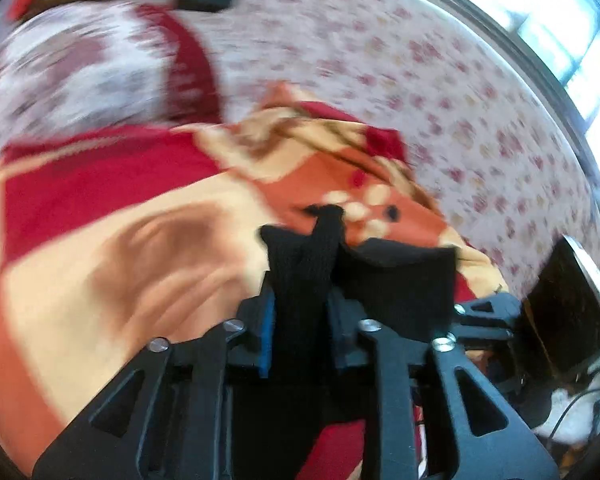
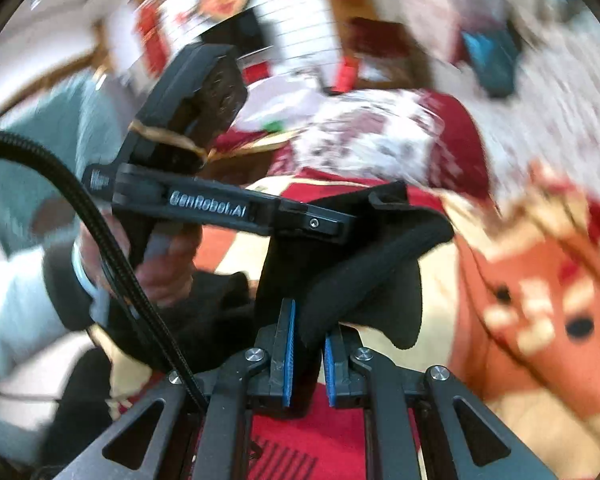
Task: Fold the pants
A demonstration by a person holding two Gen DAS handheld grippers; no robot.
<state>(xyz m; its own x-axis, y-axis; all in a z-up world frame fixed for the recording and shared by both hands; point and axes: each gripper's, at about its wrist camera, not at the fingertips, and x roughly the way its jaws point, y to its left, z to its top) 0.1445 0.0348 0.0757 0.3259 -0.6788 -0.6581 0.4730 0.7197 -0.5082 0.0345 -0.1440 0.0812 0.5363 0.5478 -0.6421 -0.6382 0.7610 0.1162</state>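
Your black pants (image 1: pixel 396 280) hang off the bed (image 1: pixel 420 80), above the red and orange blanket (image 1: pixel 100 240), stretched between both grippers. They are soft, limp knit (light, likely to sag), so hold thick edges. Your left gripper (image 1: pixel 302 304) is clamped on a bunched fold; your right gripper (image 2: pixel 309 340) is pinched nearly closed on cloth. Both point downward, side by side.

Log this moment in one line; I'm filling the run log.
left tool: shut on pants | right tool: shut on pants | pants: lifted over blanket | view: blurred
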